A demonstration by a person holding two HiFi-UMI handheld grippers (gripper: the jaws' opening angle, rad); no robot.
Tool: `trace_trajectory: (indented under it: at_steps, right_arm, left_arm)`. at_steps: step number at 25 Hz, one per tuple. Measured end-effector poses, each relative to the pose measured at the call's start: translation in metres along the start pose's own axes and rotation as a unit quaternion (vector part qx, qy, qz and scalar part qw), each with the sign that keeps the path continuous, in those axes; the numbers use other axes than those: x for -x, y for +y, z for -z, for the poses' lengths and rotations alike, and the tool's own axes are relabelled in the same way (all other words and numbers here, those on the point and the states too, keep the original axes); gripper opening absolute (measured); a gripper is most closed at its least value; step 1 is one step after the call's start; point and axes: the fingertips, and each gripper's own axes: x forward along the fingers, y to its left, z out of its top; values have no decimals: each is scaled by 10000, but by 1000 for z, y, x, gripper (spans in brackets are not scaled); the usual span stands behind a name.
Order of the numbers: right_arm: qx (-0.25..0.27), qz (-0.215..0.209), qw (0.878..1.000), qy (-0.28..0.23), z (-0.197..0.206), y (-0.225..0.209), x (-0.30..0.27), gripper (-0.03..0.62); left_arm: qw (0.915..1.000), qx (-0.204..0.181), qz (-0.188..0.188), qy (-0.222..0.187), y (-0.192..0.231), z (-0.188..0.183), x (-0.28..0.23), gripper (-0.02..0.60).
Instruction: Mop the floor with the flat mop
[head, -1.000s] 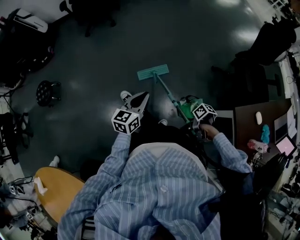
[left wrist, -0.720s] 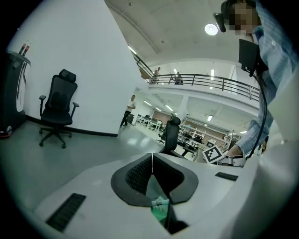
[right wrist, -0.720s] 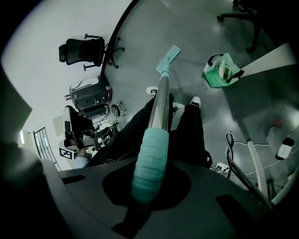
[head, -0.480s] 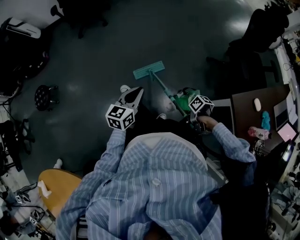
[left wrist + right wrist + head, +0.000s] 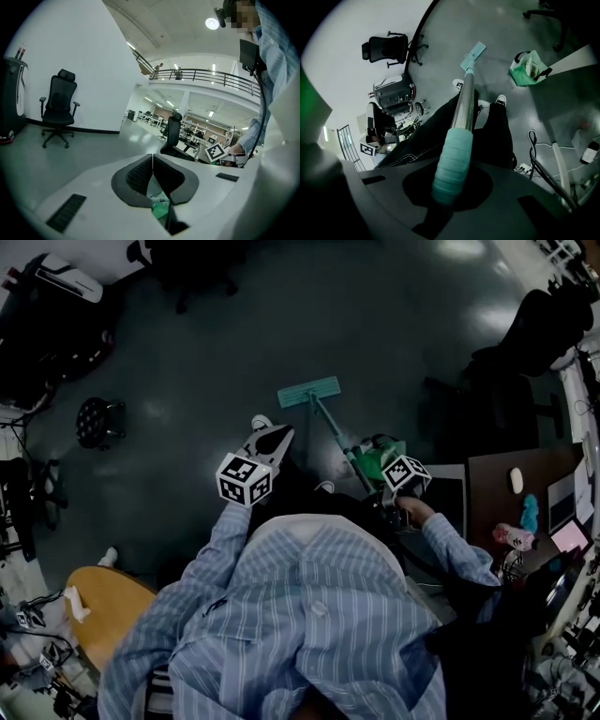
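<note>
The flat mop's teal head [image 5: 308,392] lies on the dark floor ahead of my feet. Its metal handle [image 5: 337,439] slants back to my right gripper [image 5: 386,486] under its marker cube. In the right gripper view the jaws are shut on the handle's teal grip [image 5: 452,164], with the mop head [image 5: 474,52] far down the pole. My left gripper [image 5: 278,433] hangs left of the handle, apart from it. Its pads [image 5: 140,173] meet at the tips with nothing between them.
A green bag [image 5: 380,456] sits on the floor by the right gripper. Black office chairs [image 5: 530,329] stand at the right and at the top. A small wheeled stool [image 5: 98,421] is at the left, a round wooden table [image 5: 98,615] near left, a desk [image 5: 506,474] at right.
The mop head has slid a little nearer my feet. The right gripper keeps its hold on the handle. The left gripper stays shut beside it.
</note>
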Motion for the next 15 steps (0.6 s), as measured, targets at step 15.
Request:
trace_trajectory:
  at_steps: [15]
  right_arm:
    - [-42,-28,10000,21,0,-3,-1,12]
  left_arm:
    - [9999,-36,69,83,-1,2,-7,6]
